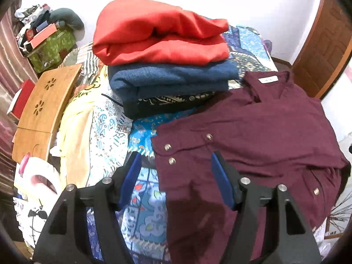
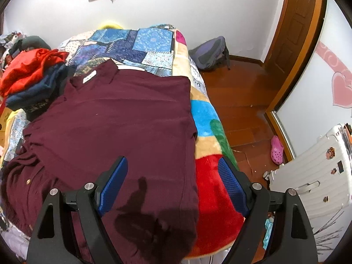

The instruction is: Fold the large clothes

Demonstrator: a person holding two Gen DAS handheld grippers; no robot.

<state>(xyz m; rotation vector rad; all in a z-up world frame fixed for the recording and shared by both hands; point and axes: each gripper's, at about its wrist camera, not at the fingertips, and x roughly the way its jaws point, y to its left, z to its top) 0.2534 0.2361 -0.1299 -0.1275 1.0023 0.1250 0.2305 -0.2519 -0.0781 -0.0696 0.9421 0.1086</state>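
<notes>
A maroon shirt (image 1: 264,132) with metal snap buttons lies spread on the bed, collar and white label at the far end; it also shows in the right wrist view (image 2: 123,118). My left gripper (image 1: 176,160) is open and hovers over the shirt's near left edge, by the buttoned cuff (image 1: 173,151). My right gripper (image 2: 173,165) is open and empty above the shirt's near right edge, its shadow on the cloth. A stack of folded clothes (image 1: 167,55), red on blue on dark patterned, sits at the far left (image 2: 30,74).
A patchwork quilt (image 2: 140,44) and a bright fleece blanket (image 2: 211,167) cover the bed, whose right edge drops to a wood floor. A wooden lap table (image 1: 44,112) and clutter stand left. A white suitcase (image 2: 312,171), a pink clog (image 2: 276,149) and a backpack (image 2: 209,52) lie right.
</notes>
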